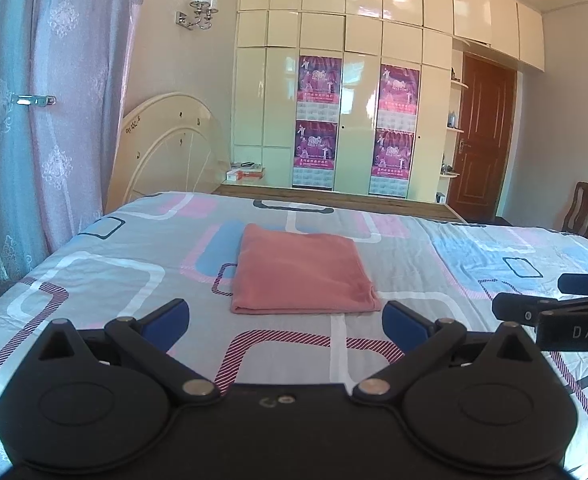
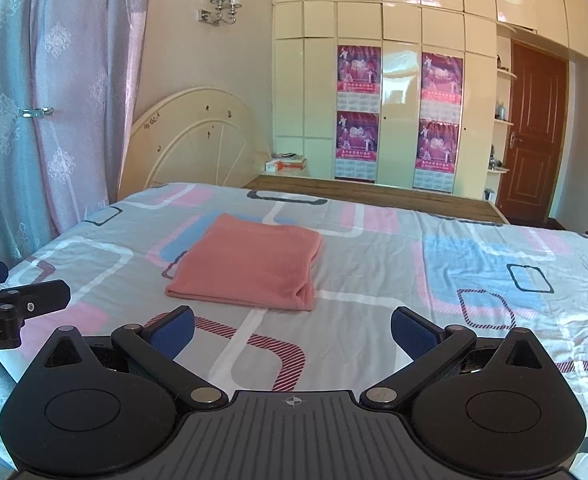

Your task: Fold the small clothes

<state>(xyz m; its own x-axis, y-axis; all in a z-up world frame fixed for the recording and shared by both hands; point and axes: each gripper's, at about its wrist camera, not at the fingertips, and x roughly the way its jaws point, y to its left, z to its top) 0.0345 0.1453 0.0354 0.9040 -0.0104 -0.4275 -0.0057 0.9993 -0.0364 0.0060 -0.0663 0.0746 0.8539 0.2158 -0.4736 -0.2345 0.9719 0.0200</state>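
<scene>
I see my left gripper [image 1: 285, 326] and right gripper [image 2: 292, 330] spread wide, empty, short of the folded salmon-pink fleece garment [image 1: 300, 270].

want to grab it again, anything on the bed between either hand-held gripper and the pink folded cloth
Nothing visible. Only bare bed sheet lies between the open left hand-held gripper and the pink folded cloth, and likewise ahead of the open right hand-held gripper.

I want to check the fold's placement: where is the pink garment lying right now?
The folded pink garment lies flat on the patterned bedsheet, just beyond the open left tool; in the right wrist view it sits left of centre.
</scene>
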